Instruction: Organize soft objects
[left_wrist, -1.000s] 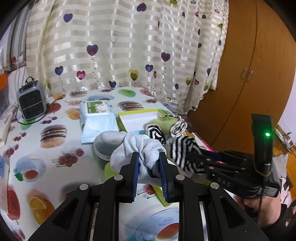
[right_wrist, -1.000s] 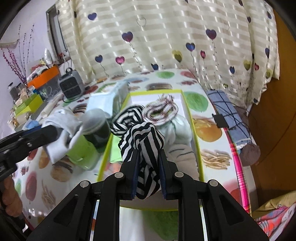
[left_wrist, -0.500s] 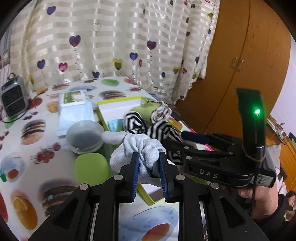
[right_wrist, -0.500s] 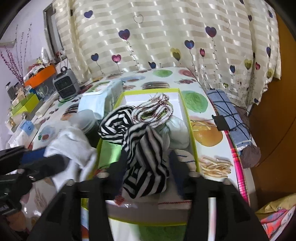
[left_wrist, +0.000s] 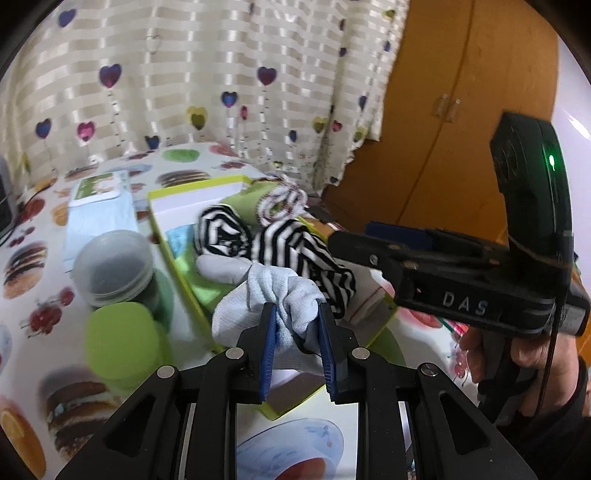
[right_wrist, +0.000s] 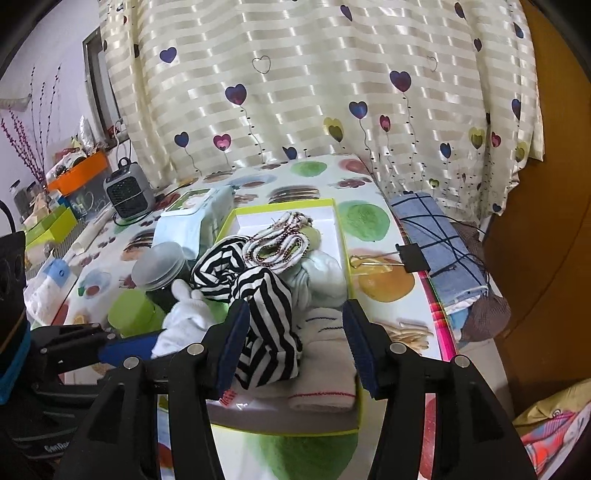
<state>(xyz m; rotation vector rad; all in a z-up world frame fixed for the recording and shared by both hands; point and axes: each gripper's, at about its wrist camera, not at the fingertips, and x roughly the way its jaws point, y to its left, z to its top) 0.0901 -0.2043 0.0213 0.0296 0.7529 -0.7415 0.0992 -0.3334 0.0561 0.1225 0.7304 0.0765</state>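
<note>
A lime-rimmed white box (right_wrist: 349, 258) on the table holds several rolled soft things. The black-and-white striped sock (right_wrist: 269, 314) lies on the pile, free between the jaws of my open right gripper (right_wrist: 291, 332). Behind it sit a second striped roll (right_wrist: 218, 266), a patterned roll (right_wrist: 277, 243) and pale socks (right_wrist: 321, 273). My left gripper (left_wrist: 295, 328) is shut on a white sock (left_wrist: 273, 291), over the box's near left edge (left_wrist: 184, 280). In the left wrist view the right gripper (left_wrist: 436, 266) reaches in from the right. The white sock (right_wrist: 184, 314) shows at left in the right wrist view.
Left of the box stand a clear-lidded dark jar (right_wrist: 159, 266), a green cup (right_wrist: 129, 314) and a wipes pack (right_wrist: 192, 218). A grey heater (right_wrist: 127, 188) and clutter line the far left. A folded blue cloth (right_wrist: 439, 243) with a binder clip (right_wrist: 410, 256) lies right.
My right gripper opened and let the striped sock drop onto the pile in the box. My left gripper carried the white sock right and down, up to the box's edge.
</note>
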